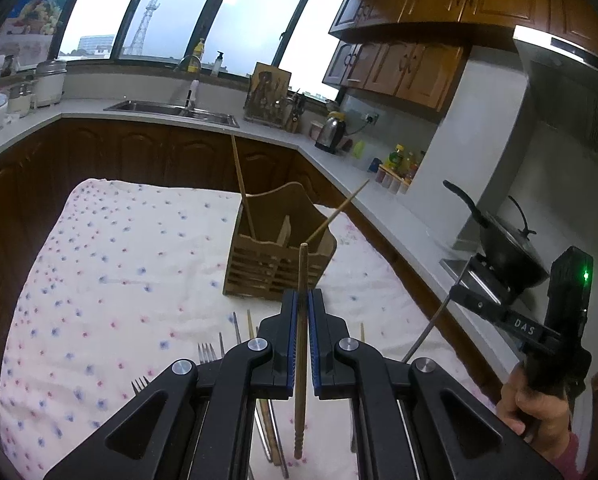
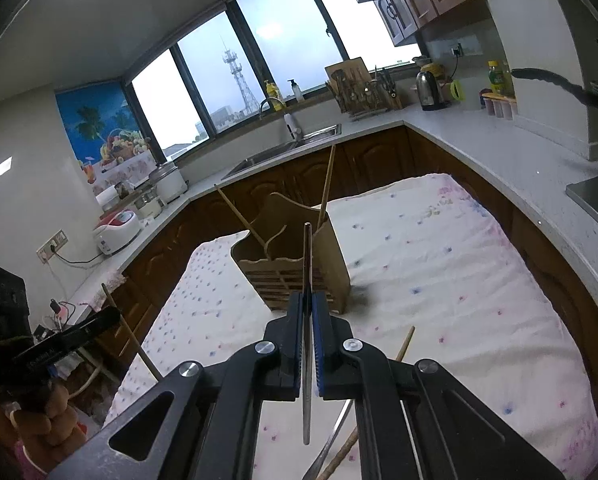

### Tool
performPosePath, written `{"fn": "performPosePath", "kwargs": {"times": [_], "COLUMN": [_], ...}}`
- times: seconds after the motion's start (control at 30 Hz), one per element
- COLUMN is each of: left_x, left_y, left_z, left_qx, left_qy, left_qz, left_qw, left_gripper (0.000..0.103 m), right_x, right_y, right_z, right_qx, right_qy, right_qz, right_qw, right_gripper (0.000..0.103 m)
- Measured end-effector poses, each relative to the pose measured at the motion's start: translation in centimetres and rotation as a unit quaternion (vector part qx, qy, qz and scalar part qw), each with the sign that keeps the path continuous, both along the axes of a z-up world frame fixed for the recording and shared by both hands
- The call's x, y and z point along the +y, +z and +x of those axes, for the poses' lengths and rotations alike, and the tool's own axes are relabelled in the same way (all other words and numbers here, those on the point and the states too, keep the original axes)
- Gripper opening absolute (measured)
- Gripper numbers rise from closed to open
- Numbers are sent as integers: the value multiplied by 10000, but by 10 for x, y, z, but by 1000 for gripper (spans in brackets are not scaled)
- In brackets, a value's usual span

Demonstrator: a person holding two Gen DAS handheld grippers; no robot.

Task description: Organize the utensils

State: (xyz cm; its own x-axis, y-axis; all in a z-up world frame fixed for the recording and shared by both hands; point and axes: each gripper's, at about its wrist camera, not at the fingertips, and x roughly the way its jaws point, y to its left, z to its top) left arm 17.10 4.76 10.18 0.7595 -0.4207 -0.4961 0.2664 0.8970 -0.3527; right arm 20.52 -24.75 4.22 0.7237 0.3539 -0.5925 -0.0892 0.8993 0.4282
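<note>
The wooden chopstick (image 1: 301, 344) is matt brown with turned grooves near its lower end. The metal chopstick (image 2: 307, 344) looks smooth and dully shiny. The slatted wooden utensil holder (image 1: 277, 258) is pale and unvarnished. The tablecloth (image 1: 111, 276) is soft, wrinkled cloth, floral-printed. 2 forks (image 1: 207, 353) are bright metal. The countertop (image 2: 479, 148) is smooth and speckled.
</note>
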Motion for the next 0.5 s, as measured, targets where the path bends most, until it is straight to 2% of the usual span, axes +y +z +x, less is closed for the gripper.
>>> {"fn": "performPosePath", "kwargs": {"times": [0.5], "left_x": [15], "left_y": [11], "left_z": [41], "left_qx": [-434], "left_qy": [310], "left_qz": [-238], "left_qw": [9983], "left_gripper": [3], "right_x": [-1], "right_y": [8], "right_z": [37], "right_qx": [-270], "right_qy": [-167], "right_qz": [22], "right_qw": [9995], "right_gripper": [5]}}
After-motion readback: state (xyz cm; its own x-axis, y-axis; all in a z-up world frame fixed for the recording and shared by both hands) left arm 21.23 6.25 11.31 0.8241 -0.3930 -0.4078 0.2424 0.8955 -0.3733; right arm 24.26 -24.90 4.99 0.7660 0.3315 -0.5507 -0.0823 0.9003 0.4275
